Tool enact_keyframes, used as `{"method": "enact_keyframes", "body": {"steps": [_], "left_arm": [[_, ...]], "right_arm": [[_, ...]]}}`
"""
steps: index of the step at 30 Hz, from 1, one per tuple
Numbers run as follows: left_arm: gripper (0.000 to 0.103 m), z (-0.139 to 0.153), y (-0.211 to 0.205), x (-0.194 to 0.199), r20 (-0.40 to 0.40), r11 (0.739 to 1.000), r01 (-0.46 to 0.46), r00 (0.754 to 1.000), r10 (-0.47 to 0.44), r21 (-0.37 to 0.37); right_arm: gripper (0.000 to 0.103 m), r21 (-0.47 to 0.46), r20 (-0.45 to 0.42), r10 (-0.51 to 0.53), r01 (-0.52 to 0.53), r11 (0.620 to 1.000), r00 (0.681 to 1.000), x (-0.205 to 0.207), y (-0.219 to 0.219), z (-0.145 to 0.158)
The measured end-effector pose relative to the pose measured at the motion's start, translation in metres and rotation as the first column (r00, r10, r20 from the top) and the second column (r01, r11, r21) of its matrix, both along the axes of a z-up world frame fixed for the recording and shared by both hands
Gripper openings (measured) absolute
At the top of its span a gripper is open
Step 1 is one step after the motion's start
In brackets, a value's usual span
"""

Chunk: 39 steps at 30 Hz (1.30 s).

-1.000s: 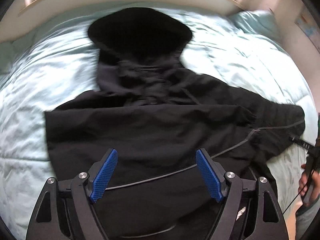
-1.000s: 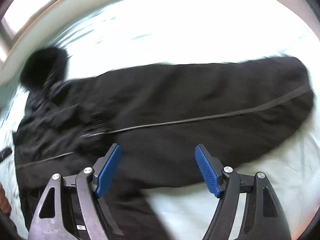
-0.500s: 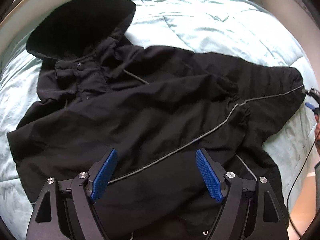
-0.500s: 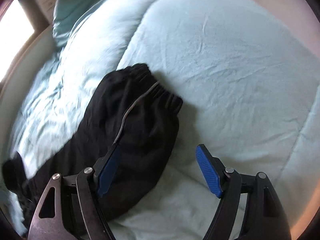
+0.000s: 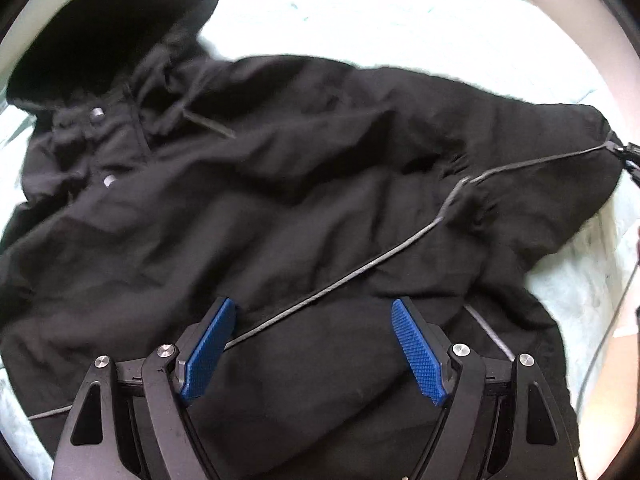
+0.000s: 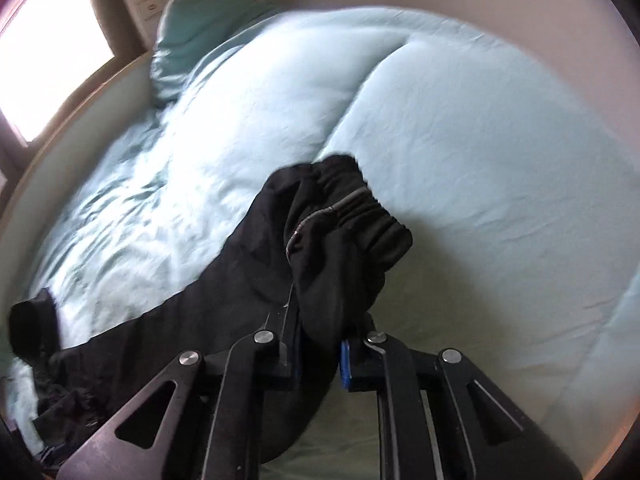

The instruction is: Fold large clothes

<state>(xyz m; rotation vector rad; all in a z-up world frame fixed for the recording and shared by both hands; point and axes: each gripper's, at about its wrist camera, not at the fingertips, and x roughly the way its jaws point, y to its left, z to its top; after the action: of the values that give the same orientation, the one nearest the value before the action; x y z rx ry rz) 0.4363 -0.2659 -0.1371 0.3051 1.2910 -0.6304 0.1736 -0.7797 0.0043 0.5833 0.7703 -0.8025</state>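
Note:
A black hooded jacket (image 5: 280,208) lies spread on the pale blue bed, hood (image 5: 108,32) at the upper left, a grey piping line running across it. My left gripper (image 5: 316,320) is open and empty just above the jacket's lower body. My right gripper (image 6: 320,332) is shut on the jacket's sleeve (image 6: 332,248) near its elastic cuff (image 6: 372,208), and the cuff sticks up past the fingers. The right gripper's tip (image 5: 628,156) shows at the sleeve end at the right edge of the left wrist view.
The pale blue duvet (image 6: 460,140) covers the bed. A teal pillow (image 6: 200,28) lies at the head by a window (image 6: 48,52). A wall runs along the bed's far side. A thin cable (image 5: 608,320) hangs at the right edge.
My right gripper has closed on the sleeve near the cuff; half a second ago it was open beside it. The left gripper has moved a little closer over the jacket.

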Motion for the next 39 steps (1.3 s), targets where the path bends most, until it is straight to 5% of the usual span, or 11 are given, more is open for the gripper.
{"method": "enact_keyframes", "body": {"steps": [2, 7, 14, 21, 26, 30, 35, 39], "left_arm": [[0.082, -0.021, -0.006, 0.001, 0.020, 0.994, 0.004, 1.000, -0.006, 0.108], [0.082, -0.011, -0.010, -0.005, 0.057, 0.991, 0.034, 0.997, -0.042, 0.132], [0.082, 0.042, 0.037, -0.006, 0.150, 0.999, -0.028, 0.988, 0.021, 0.047], [0.082, 0.072, 0.109, -0.005, 0.173, 0.984, -0.180, 0.968, 0.179, -0.011], [0.082, 0.077, 0.172, -0.003, 0.147, 0.952, -0.303, 0.941, 0.306, -0.042], [0.082, 0.074, 0.219, -0.011, 0.135, 0.918, -0.392, 0.908, 0.397, -0.058], [0.082, 0.078, 0.276, -0.022, 0.136, 0.869, -0.490, 0.858, 0.495, -0.069], [0.082, 0.074, 0.309, -0.026, 0.124, 0.832, -0.550, 0.822, 0.555, -0.075]], "right_arm": [[0.017, 0.002, -0.096, -0.040, 0.040, 0.999, 0.995, 0.004, -0.007, -0.017], [0.016, 0.021, -0.218, -0.037, 0.043, 0.999, 0.975, 0.018, -0.006, -0.045], [0.015, -0.031, -0.073, 0.203, -0.206, 0.978, 0.976, 0.039, 0.075, 0.021], [0.015, -0.144, -0.078, 0.487, -0.493, 0.858, 0.870, 0.111, 0.233, 0.059], [0.015, -0.150, -0.136, 0.669, -0.682, 0.716, 0.731, 0.168, 0.367, 0.045], [0.015, -0.089, -0.161, 0.805, -0.820, 0.565, 0.571, 0.213, 0.482, 0.022], [0.015, -0.018, -0.144, 0.910, -0.920, 0.391, 0.389, 0.245, 0.595, 0.003], [0.020, 0.036, -0.212, 0.935, -0.954, 0.298, 0.284, 0.267, 0.659, -0.036]]}}
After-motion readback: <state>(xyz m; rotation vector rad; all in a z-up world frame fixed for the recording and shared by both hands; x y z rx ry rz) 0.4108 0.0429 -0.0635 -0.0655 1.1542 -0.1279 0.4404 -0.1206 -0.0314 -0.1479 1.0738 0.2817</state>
